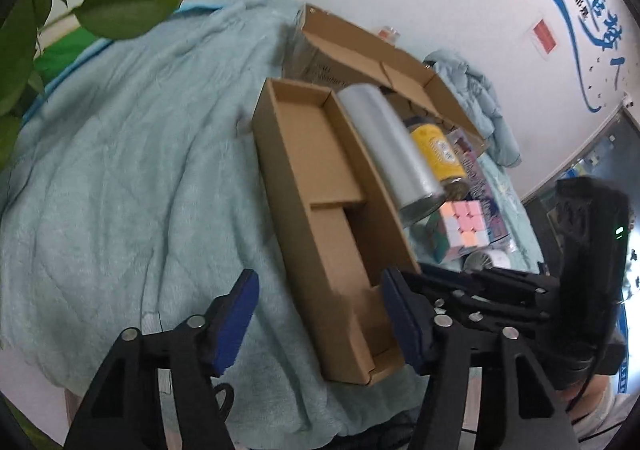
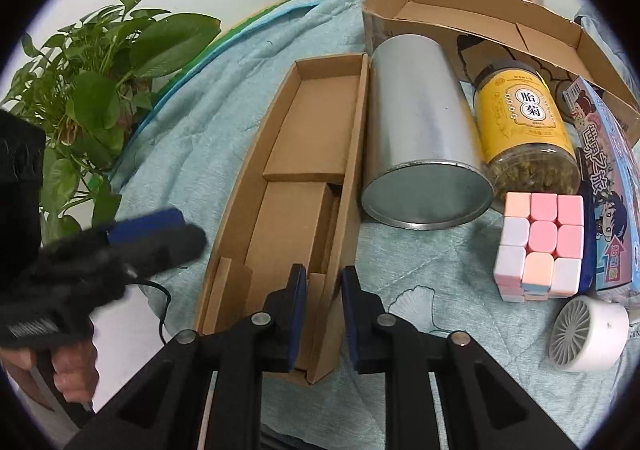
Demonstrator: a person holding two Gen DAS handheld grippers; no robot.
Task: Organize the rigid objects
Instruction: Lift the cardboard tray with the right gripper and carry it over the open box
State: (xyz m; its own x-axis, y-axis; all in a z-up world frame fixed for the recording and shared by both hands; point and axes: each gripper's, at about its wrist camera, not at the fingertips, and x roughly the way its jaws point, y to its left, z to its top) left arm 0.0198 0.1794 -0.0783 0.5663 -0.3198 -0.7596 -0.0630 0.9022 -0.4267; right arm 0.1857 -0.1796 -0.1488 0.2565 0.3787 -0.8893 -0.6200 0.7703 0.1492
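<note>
On the blanket-covered table, the right tongs (image 2: 323,314) pinch the near wall of the cardboard tray (image 2: 304,185); the left tongs (image 1: 316,314) hover apart. Tugging could bend that thin wall or roll the touching metal can (image 2: 420,129).

The right gripper (image 2: 323,314) has its jaws nearly closed (pads parallel); the left gripper (image 1: 316,314) gapes wide.

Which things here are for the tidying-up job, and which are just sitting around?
For the job:
long cardboard tray, its wall pinched by the right gripper
silver tin
yellow-label jar
pastel puzzle cube
small white fan
blue picture box
big open carton
left gripper, open

Just lying about:
potted plants
teal blanket
</note>
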